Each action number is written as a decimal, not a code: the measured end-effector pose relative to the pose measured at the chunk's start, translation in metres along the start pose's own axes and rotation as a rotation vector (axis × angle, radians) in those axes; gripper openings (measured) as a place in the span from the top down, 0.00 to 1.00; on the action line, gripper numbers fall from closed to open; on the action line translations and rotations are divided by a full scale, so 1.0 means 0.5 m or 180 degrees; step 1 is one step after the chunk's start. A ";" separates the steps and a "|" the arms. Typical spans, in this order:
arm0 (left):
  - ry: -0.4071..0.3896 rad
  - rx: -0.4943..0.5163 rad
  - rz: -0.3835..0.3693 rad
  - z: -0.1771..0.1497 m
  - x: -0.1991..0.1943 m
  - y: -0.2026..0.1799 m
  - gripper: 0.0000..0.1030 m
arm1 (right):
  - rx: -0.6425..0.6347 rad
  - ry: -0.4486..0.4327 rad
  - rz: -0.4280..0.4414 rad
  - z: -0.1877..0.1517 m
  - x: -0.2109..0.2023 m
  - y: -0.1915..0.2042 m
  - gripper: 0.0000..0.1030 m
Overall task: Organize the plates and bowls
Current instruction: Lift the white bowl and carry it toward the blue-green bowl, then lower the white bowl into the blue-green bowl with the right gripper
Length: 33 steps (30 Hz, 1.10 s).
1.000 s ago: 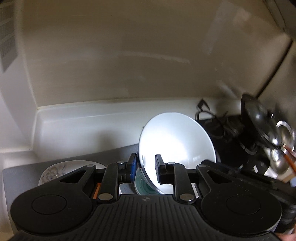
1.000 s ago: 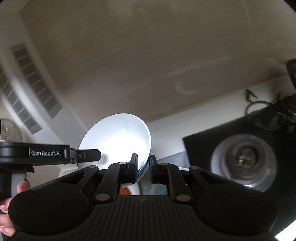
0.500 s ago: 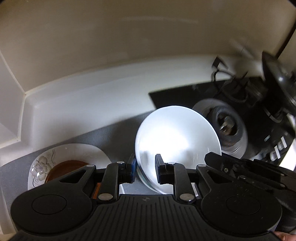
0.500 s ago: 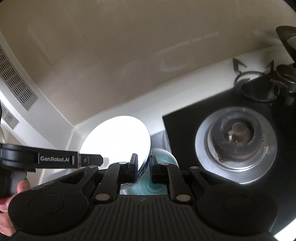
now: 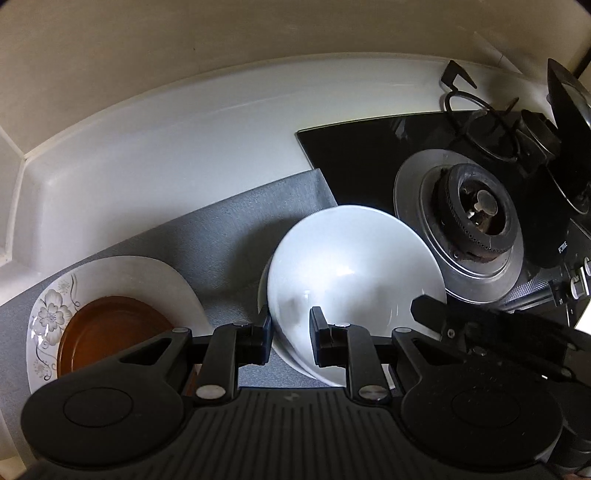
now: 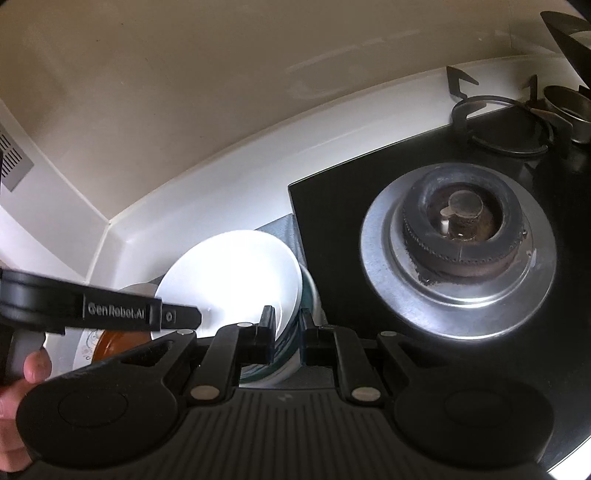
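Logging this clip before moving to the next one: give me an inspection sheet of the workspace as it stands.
Surface: grey mat on a white counter, beside a black hob.
Job's things: white bowl held tilted; teal-patterned bowl under it; floral plate with a brown dish on it.
Clutter: burner, pan support ring.
Grippers: left gripper jaws astride the white bowl's rim; right gripper jaws at the bowls' rims.
Cables: nothing seen.
Surroundings: beige wall.

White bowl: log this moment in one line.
left gripper: shut on white ceramic bowl | right gripper: shut on same rim | bowl tilted over grey mat
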<state>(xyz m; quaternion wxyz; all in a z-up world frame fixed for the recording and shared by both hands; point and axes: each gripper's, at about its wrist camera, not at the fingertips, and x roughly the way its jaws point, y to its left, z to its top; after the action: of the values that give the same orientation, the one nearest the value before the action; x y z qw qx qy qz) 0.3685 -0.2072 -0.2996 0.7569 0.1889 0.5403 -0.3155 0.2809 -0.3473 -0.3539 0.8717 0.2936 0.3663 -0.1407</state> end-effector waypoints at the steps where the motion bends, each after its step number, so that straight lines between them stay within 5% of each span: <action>1: 0.0010 -0.0002 -0.0001 0.000 0.004 -0.001 0.79 | -0.0028 0.0004 -0.0019 0.001 0.003 0.000 0.87; 12: 0.0011 -0.0168 -0.0052 -0.015 0.025 0.013 0.79 | -0.0253 0.0060 -0.0133 -0.008 0.024 0.013 0.87; 27: -0.0124 -0.0280 -0.0018 -0.019 0.016 0.056 0.74 | -0.0074 0.0034 0.0069 -0.001 0.003 -0.013 0.86; 31: 0.0003 -0.0378 -0.0117 -0.010 0.044 0.070 0.73 | 0.0138 0.0067 0.0064 -0.003 0.008 -0.041 0.68; 33: 0.0089 -0.0456 -0.0171 -0.009 0.061 0.074 0.73 | 0.0288 0.0155 0.0183 -0.005 0.018 -0.053 0.66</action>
<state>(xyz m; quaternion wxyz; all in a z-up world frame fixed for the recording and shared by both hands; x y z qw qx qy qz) 0.3974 -0.1856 -0.3316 0.7521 0.1240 0.5769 -0.2935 0.2736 -0.3671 -0.3729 0.8520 0.3464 0.3721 -0.1248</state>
